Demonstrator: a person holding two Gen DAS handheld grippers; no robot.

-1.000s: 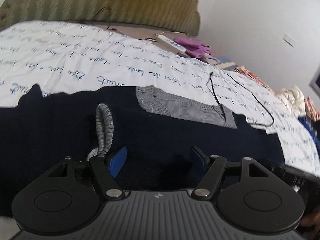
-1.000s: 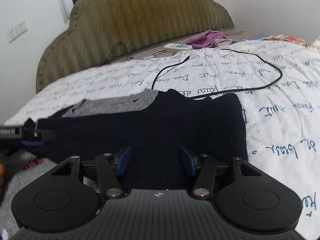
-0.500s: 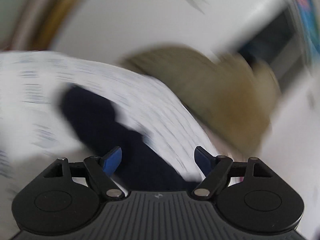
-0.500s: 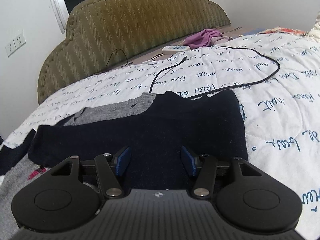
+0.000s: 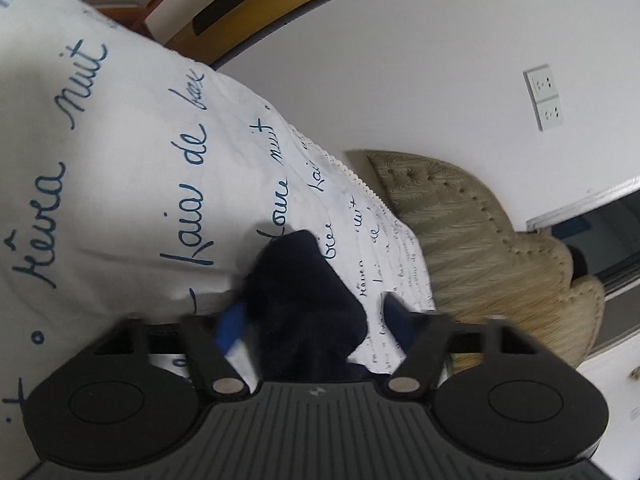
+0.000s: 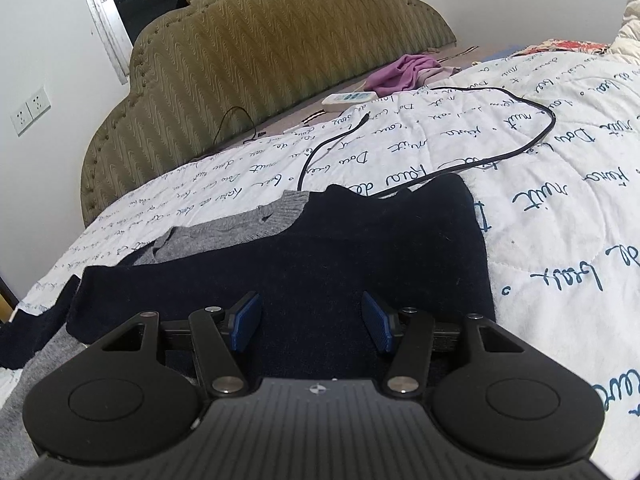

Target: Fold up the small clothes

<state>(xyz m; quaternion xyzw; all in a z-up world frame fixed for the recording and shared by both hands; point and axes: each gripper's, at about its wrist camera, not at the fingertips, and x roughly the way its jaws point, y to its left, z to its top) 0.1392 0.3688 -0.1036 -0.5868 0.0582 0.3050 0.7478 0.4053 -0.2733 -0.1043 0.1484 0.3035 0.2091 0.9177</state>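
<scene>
Navy sweater (image 6: 360,256), grey trim: flat on script-print quilt (image 6: 560,208), black cable (image 6: 520,148) across its far edge. Right gripper (image 6: 310,322): jaws spread, low over sweater's near part, contact unclear. Left gripper (image 5: 316,320): view rolled, jaws closing w/ navy sleeve (image 5: 304,292) between, left pad apparently touching cloth. Headboard (image 6: 260,64) behind.
</scene>
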